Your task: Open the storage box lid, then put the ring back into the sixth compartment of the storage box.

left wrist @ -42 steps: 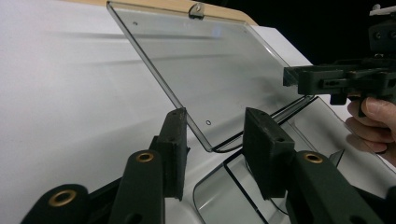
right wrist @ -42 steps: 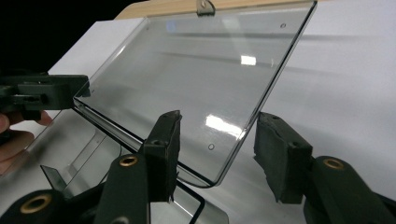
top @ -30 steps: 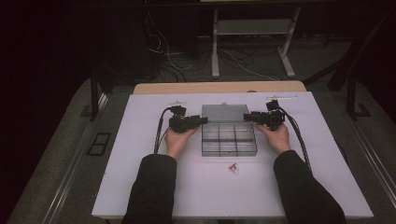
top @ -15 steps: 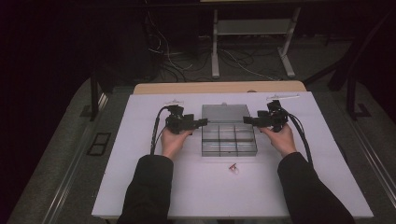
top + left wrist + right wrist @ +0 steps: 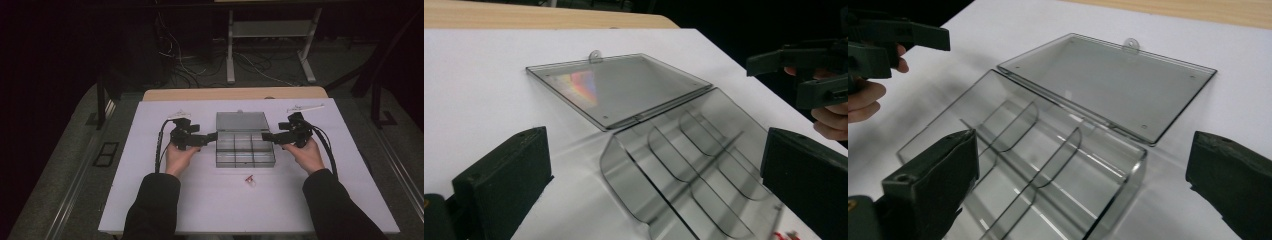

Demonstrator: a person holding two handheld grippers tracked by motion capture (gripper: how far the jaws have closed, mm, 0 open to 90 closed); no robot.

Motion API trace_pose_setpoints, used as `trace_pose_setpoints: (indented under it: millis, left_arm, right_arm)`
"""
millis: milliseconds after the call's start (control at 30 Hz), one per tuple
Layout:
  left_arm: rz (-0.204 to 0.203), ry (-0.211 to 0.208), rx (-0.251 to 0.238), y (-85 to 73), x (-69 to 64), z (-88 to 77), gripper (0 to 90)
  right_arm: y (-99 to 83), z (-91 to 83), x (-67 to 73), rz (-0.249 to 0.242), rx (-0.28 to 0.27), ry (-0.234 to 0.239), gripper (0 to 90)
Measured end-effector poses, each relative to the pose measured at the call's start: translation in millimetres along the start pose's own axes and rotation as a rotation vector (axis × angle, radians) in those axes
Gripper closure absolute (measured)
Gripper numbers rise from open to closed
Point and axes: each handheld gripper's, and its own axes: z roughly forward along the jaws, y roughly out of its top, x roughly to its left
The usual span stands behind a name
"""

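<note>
While flanking the open box (image 5: 245,145) | both hand-held grippers level, facing inward | jaws just spread apart, empty

No readable text, labels, brands or numbers anywhere, none on the clear compartment box (image 5: 244,145)

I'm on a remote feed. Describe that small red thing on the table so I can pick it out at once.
Start at the white table and find the clear compartment box with its lid open, in the middle. The small red item lies just in front of the box's near edge, toward the person. It is the only coloured, loose piece there.
</note>
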Motion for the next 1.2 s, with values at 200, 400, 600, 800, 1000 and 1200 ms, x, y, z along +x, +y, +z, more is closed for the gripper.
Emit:
trace_pose_setpoints:
  millis: [200, 400, 600, 800, 1000, 1200]
  left_arm:
    - [0.058, -0.012, 0.011, 0.0, -14.3, -11.8, 0.0]
    - [0.103, -0.022, 0.035, -5.6, -27.6, -20.9, 0.0]
    - [0.112, -0.037, 0.035, -13.0, -36.0, -34.0, 0.0]
    - [0.137, -0.042, 0.04, -20.9, -45.7, -47.9, 0.0]
    - [0.129, -0.051, 0.031, -33.8, -50.8, -60.7, 0.0]
    - [0.124, -0.062, 0.028, -45.8, -55.9, -69.8, 0.0]
  right_arm:
    - [-2.8, -8.5, 13.7, -0.036, -0.001, 0.014, 0.5]
    - [-8.5, -18.3, 21.5, -0.05, 0.001, 0.017, 0.5]
    - [-16.4, -30.2, 28.3, -0.063, 0.007, 0.024, 0.6]
    - [-27.0, -38.5, 35.2, -0.075, 0.01, 0.031, 0.5]
    - [-35.3, -43.2, 44.5, -0.101, 0.025, 0.05, 0.5]
    - [-40.9, -45.4, 55.6, -0.128, 0.046, 0.07, 0.6]
